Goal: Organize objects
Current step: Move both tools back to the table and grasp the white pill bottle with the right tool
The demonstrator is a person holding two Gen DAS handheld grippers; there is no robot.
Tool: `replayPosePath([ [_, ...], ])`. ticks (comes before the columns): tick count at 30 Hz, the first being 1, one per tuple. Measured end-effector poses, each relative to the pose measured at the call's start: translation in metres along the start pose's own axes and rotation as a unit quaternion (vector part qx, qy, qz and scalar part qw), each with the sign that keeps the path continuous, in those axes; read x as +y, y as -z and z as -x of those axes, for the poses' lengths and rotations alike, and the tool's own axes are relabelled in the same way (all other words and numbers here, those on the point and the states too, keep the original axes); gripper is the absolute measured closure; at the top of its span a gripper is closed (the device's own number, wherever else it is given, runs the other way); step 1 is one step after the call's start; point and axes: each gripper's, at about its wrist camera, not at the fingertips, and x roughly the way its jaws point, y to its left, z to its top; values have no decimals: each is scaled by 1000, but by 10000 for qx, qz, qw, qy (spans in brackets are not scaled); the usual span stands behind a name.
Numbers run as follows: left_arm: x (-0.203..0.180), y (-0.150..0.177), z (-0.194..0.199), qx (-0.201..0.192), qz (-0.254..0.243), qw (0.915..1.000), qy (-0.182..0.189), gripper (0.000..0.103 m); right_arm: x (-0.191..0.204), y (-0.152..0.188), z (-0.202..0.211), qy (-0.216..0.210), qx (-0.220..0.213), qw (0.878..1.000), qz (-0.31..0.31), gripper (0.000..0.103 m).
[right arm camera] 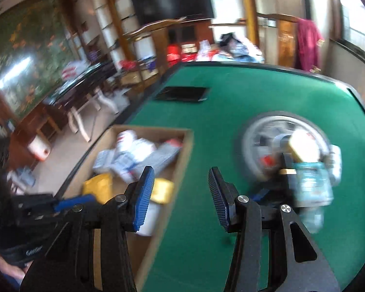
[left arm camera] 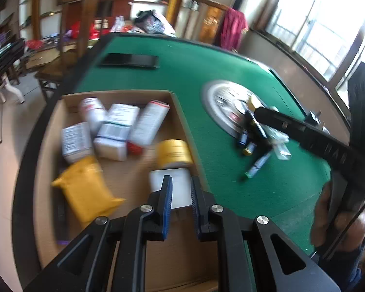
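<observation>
An open cardboard box (left arm camera: 182,112) (right arm camera: 153,129) sits on the green felt table (left arm camera: 182,73). It holds several white bottles and cartons, a yellow pouch (left arm camera: 85,187) (right arm camera: 97,187) and a yellow-lidded jar (left arm camera: 174,152). My left gripper (left arm camera: 181,187) hovers over the box's near right corner, above a white bottle (left arm camera: 158,177), shut with nothing between its pads. My right gripper (right arm camera: 182,189) is open and empty over the felt, beside the box's right wall. A blurred pile of small bottles, tubes and sachets (left arm camera: 260,141) (right arm camera: 311,177) lies to its right.
The pile partly covers a round silver disc (left arm camera: 219,97) (right arm camera: 260,131) set in the table's middle. A flat black panel (left arm camera: 129,60) (right arm camera: 182,93) lies at the far side. A hand (left arm camera: 333,214) holds the right gripper's handle. Chairs, shelves and clutter stand beyond the table.
</observation>
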Motion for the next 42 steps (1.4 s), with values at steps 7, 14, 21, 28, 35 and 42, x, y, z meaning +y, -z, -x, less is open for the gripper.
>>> replayPosePath([
  [7, -74, -8, -52, 559, -680, 9959, 227, 88, -111, 5, 29, 225, -493, 9955, -773, 57],
  [14, -123, -11, -95, 848, -1205, 9891, 58, 88, -206, 26, 32, 249, -540, 9754, -2124, 57],
  [21, -146, -17, -109, 787, -1494, 9852, -296, 82, -217, 30, 30, -95, -477, 9631, -2647, 57],
  [28, -164, -17, -128, 784, -1540, 9847, -209, 74, -225, 31, 36, -85, -618, 9593, -2754, 57],
  [35, -168, 0, -120, 284, -1427, 9892, -184, 78, -238, 37, 33, 219, -519, 9556, -2894, 57],
  [42, -169, 8, -112, 214, -1541, 9877, -129, 81, -250, 35, 6, 544, -182, 9532, -2969, 57],
])
